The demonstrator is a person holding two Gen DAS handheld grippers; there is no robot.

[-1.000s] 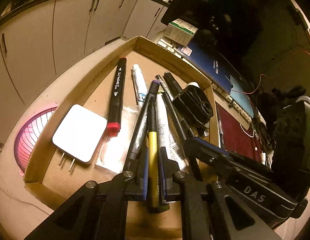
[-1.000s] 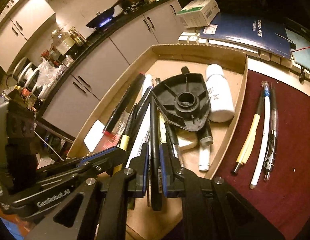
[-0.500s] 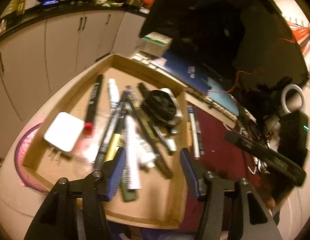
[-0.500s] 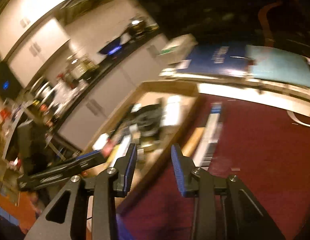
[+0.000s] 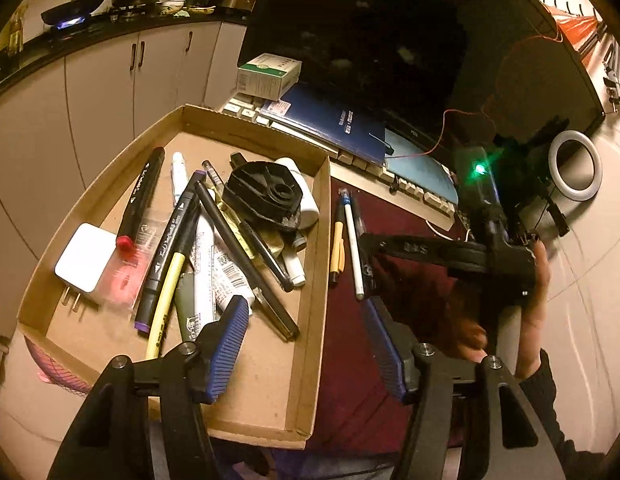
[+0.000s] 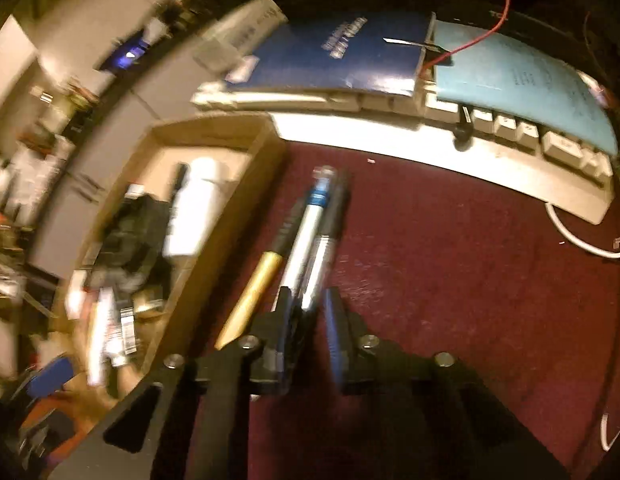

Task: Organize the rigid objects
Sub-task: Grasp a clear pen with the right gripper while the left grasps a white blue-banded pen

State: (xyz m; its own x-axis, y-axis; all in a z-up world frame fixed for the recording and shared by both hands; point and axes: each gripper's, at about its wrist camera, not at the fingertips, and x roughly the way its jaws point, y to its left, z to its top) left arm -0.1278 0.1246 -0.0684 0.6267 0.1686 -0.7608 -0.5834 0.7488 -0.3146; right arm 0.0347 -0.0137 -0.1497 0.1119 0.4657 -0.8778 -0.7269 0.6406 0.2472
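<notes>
A cardboard tray (image 5: pixel 306 360) holds several pens and markers, a black plastic disc (image 5: pixel 266 196), a white bottle (image 5: pixel 306 196) and a white charger (image 5: pixel 84 260). Three pens (image 5: pixel 351 248) lie side by side on the maroon mat (image 5: pixel 349 380) right of the tray. My left gripper (image 5: pixel 306 344) is open and empty above the tray's near right wall. My right gripper (image 6: pixel 310 320) is open and narrow over the near ends of the three pens (image 6: pixel 306 240); that view is blurred. The right gripper's body also shows in the left wrist view (image 5: pixel 429 248).
A keyboard (image 6: pixel 449 128) with a dark blue booklet (image 6: pixel 341 52) and a light blue one (image 6: pixel 521 80) on it runs along the mat's far edge. A small box (image 5: pixel 268 76) and a dark monitor stand behind. Kitchen cabinets lie to the left.
Both grippers were shut on pens in the tray a second ago; both have opened and pulled back. The right gripper has swung right, onto the mat over the three pens.
</notes>
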